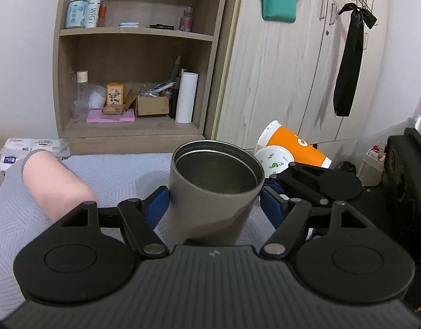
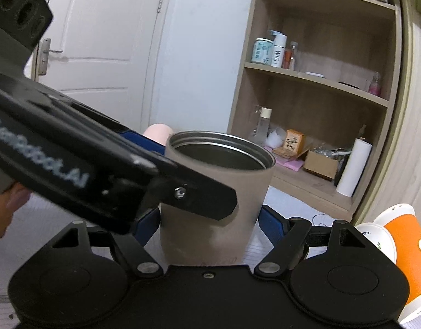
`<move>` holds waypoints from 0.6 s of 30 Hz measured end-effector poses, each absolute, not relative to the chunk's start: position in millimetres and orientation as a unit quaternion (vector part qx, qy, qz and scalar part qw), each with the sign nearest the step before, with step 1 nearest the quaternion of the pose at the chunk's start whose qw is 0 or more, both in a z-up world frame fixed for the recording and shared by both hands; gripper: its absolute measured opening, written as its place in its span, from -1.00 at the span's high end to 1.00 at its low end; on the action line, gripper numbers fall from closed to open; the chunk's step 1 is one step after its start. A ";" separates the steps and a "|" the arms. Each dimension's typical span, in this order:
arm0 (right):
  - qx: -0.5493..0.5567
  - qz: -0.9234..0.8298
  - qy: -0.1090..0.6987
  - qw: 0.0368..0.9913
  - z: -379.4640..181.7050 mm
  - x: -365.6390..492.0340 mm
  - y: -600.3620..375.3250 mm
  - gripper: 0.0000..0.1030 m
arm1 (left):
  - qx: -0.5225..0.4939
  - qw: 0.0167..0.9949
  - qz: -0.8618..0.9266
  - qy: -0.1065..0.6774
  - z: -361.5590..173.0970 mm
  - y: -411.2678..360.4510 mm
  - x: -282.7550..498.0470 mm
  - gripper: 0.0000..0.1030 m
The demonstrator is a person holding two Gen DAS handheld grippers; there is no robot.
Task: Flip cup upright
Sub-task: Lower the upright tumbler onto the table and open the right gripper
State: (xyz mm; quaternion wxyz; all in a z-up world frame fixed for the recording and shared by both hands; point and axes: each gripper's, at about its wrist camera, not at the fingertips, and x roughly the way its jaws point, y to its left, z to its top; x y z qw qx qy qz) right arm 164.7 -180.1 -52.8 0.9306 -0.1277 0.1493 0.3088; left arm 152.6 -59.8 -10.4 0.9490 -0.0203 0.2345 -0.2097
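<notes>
A taupe metal-lined cup (image 1: 213, 192) stands nearly upright, mouth up and slightly tilted, on the pale patterned cloth (image 1: 120, 172). My left gripper (image 1: 214, 203) has its blue pads on both sides of the cup. My right gripper (image 2: 210, 219) also flanks the same cup (image 2: 218, 192) with its blue pads (image 2: 271, 224) at the sides. The left gripper's finger (image 2: 199, 194) crosses in front of the cup in the right wrist view. Whether each pad presses the cup is unclear.
A pink cup (image 1: 54, 183) lies on its side at the left. An orange paper cup (image 1: 295, 145) and a white leaf-print cup (image 1: 276, 161) lie at the right. A wooden shelf unit (image 1: 133, 63) and wardrobe (image 1: 292, 63) stand behind.
</notes>
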 end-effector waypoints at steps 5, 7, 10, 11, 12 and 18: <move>-0.126 0.305 0.155 0.931 -53.9 169.4 -179.1 -0.60 | -0.019 0.949 -0.208 0.236 -12.0 -61.1 158.7 -0.40; -0.125 0.305 0.154 0.931 -54.7 169.8 -179.2 -0.60 | -0.022 0.949 -0.208 0.235 -13.3 -60.1 159.5 -0.40; -0.120 0.307 0.157 0.931 -54.0 172.5 -180.2 -0.60 | -0.030 0.949 -0.208 0.234 -14.4 -58.7 160.8 -0.40; -0.120 0.307 0.158 0.931 -54.1 173.1 -180.3 -0.60 | -0.032 0.949 -0.207 0.235 -14.3 -58.4 161.6 -0.40; -0.121 0.307 0.158 0.931 -54.4 173.1 -180.3 -0.60 | -0.033 0.949 -0.207 0.236 -14.4 -58.2 162.2 -0.40; -0.117 0.309 0.164 0.929 -53.8 175.4 -180.3 -0.60 | -0.041 0.948 -0.205 0.239 -14.1 -57.6 164.8 -0.40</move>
